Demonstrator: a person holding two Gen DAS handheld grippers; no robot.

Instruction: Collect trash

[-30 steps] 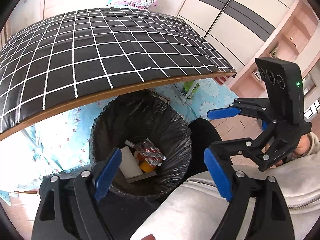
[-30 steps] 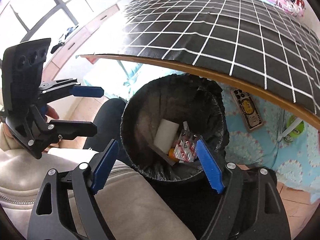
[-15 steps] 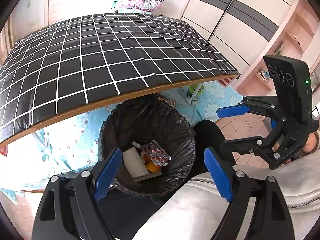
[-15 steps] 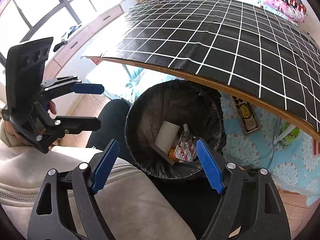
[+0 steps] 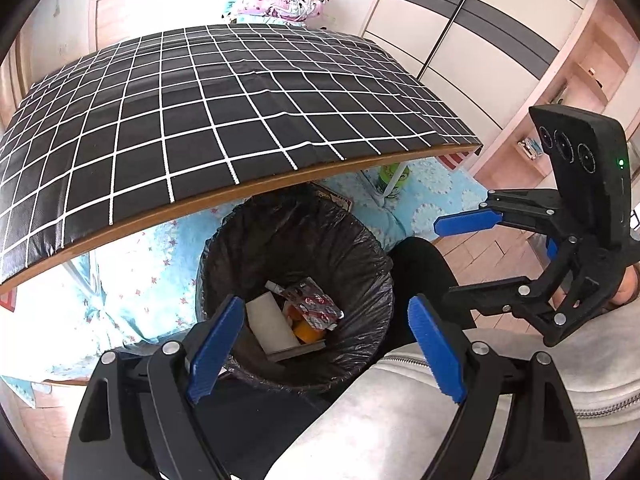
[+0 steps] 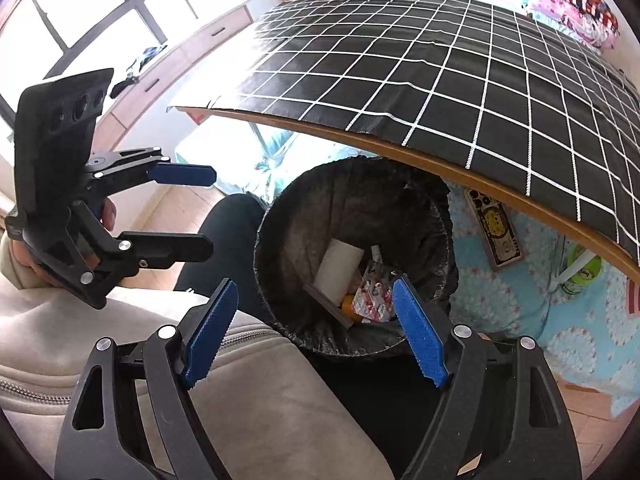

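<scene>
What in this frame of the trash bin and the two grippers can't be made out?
- Bin bottom: in both views the white roll, red-and-white wrapper and orange item cover it.
- Wrapper print: too small to read.
- Orange item: mostly buried, identity unclear.
- Flat patterned item on the floor: partly under the table edge.
- Green bottle: crossed by a white table leg.
- Left gripper and right gripper: open, empty.

1 bin (image 5: pixel 294 264) w/ black bag. Inside bin: 1 white box (image 5: pixel 270 322), 1 red-white wrapper (image 5: pixel 316 306), 1 orange thing (image 5: pixel 306 330). Beside bin, on floor: 1 green bottle (image 6: pixel 582 276), 1 flat card (image 6: pixel 494 230). 2 grippers above bin.
</scene>
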